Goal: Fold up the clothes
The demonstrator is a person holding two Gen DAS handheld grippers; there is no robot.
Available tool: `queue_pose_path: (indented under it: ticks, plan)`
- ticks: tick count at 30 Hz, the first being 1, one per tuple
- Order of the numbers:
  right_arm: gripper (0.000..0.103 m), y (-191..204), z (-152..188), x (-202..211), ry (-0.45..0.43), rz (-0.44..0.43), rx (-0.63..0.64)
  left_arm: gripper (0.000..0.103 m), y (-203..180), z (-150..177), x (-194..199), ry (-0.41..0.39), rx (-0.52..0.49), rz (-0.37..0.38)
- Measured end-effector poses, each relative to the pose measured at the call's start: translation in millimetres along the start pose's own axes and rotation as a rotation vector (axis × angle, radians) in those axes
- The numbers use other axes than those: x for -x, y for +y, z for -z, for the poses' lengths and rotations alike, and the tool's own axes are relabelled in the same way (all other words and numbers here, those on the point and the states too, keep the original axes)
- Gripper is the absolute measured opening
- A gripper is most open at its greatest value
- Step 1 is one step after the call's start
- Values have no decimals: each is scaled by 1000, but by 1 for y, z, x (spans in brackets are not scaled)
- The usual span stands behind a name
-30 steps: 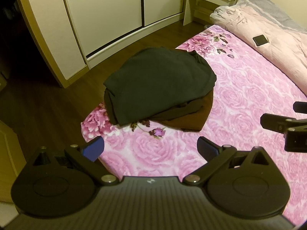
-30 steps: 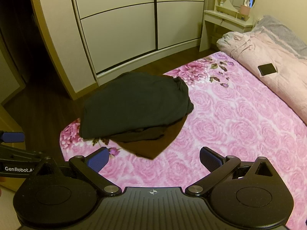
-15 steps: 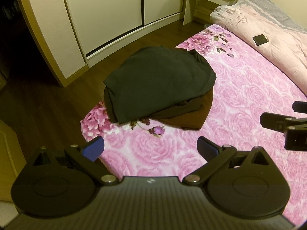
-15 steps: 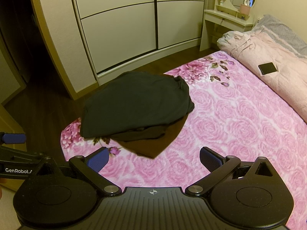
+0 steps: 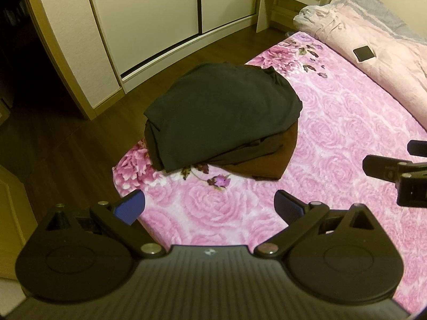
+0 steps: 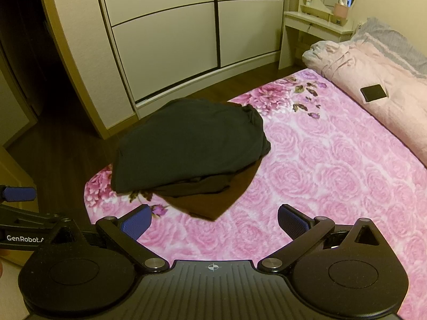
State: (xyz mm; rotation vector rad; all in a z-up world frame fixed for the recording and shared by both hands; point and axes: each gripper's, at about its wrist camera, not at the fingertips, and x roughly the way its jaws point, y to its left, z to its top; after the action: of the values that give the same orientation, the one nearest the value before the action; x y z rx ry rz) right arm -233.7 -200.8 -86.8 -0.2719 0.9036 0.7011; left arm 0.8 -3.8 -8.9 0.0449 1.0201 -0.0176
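A stack of folded dark clothes (image 5: 221, 114) (image 6: 189, 146) lies at the corner of a bed with a pink rose cover (image 5: 333, 133) (image 6: 333, 160). A black garment is on top, and a brown one (image 5: 269, 160) (image 6: 213, 200) pokes out below it. My left gripper (image 5: 209, 206) is open and empty, held back from the stack above the cover. My right gripper (image 6: 214, 221) is open and empty too, just short of the brown garment's tip. The right gripper's side (image 5: 392, 170) shows at the left view's right edge, and the left gripper's side (image 6: 21, 218) at the right view's left edge.
A pale pink duvet (image 5: 373, 53) (image 6: 373, 85) with a small black phone-like slab (image 5: 363, 52) (image 6: 373, 92) lies along the bed's far side. White sliding wardrobe doors (image 6: 186, 40), a dark wood floor (image 5: 53, 138) and a white dressing table (image 6: 315, 26) stand beyond the bed.
Both views have shifted only slightly; the stack sits a touch lower in the left wrist view. Both grippers stay open and nothing has been touched.
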Motion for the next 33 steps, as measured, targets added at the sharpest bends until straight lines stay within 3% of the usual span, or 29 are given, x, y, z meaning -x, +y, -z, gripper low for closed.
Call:
queue_pose_path:
  ticks: [21, 28, 33]
  plan:
    - [103, -24, -5, -13, 15, -41, 22, 99, -13, 0, -6, 13, -9, -12]
    - [103, -40, -13, -35, 20, -45, 66, 99, -3, 2, -21, 18, -101, -88]
    - [103, -45, -32, -67, 26, -59, 55, 98, 16, -20, -61, 6, -261, -59]
